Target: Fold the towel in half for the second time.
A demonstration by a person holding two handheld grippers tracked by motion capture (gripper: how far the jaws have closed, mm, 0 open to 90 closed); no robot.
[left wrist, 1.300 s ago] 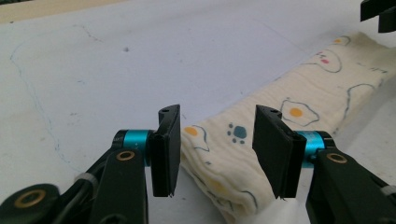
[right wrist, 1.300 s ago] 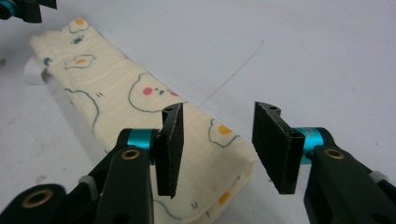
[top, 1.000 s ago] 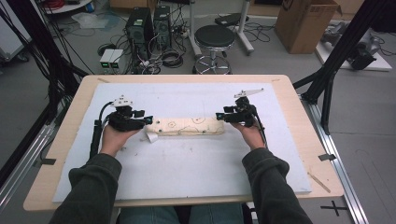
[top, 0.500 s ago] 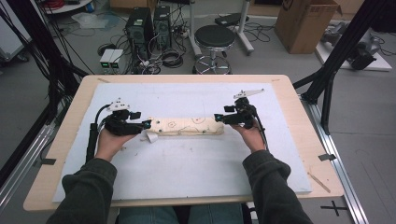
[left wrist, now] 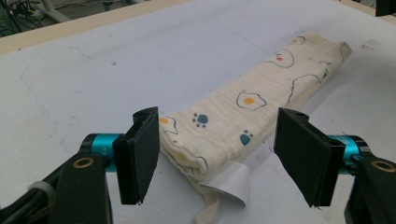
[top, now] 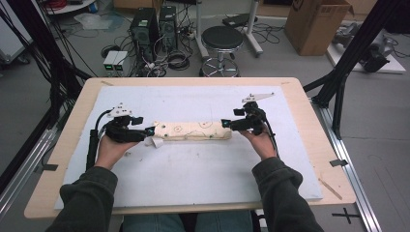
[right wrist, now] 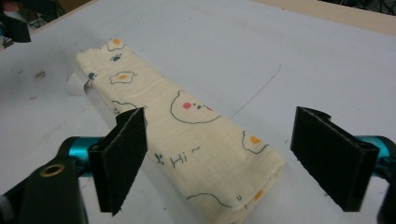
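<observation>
Both forearms reach in level and mirrored, the left gripper (top: pixel 151 131) and right gripper (top: pixel 225 123) pointing inward at each other, each pair of jaws just opened wide, pads pressing on nothing.

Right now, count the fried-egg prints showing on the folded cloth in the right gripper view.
4. On the folded cloth: one at the far end, one just nearer, one by the near right edge, one partly seen at the near end. The folds may hide more.

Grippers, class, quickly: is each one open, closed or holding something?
Left gripper: open, jaws just widened, holding nothing; cloth end between them.
Right gripper: open, jaws just widened, holding nothing.
</observation>
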